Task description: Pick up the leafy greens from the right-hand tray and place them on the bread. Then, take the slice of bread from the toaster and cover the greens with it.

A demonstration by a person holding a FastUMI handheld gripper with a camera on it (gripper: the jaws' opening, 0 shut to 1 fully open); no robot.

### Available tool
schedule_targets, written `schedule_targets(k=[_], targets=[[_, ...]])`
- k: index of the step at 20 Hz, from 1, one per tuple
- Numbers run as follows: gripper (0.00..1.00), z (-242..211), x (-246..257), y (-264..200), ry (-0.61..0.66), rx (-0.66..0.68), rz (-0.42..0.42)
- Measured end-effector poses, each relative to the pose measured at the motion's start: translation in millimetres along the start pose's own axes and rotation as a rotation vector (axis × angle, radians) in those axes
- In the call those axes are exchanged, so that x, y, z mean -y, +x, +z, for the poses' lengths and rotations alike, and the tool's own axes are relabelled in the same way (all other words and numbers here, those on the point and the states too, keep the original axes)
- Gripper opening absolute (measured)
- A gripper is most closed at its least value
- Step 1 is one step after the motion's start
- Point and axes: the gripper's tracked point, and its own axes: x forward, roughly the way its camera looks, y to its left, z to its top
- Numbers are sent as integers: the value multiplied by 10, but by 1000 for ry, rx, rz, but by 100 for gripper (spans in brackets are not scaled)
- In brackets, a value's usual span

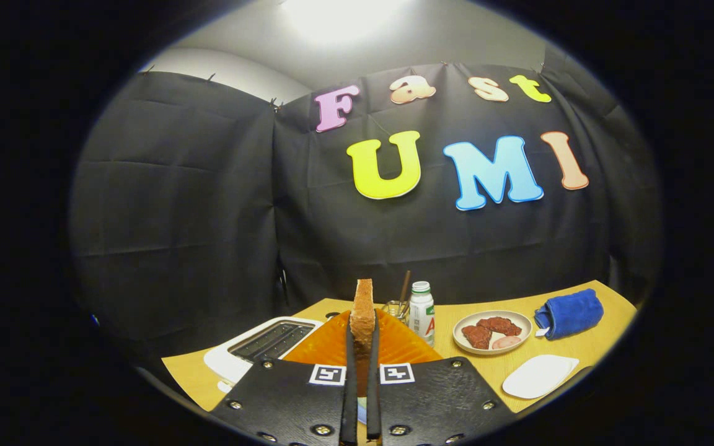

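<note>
bread slice stands pinched upright in the hand-held gripper, toaster at ten o'clock; covering the greens remains, seemingly.

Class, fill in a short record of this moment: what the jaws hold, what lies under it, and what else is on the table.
gripper: jaws shut on the bread slice
bread slice: held upright, edge-on
below it: orange plate
toaster: white, slots empty, beside the plate
beyond the plate: bottle, glass with utensils
further along: plate of meat, blue cloth, white tray
table: wooden
</note>
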Motion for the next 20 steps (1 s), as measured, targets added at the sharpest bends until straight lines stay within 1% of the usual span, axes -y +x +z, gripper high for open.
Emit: schedule_targets(k=[8, 12, 15, 20], targets=[[6, -349, 275, 10, 46, -62, -21], [6, -619, 411, 47, 55, -109, -40], [6, -693, 475, 112, 80, -119, -48], [6, -800, 358, 169, 134, -120, -20]])
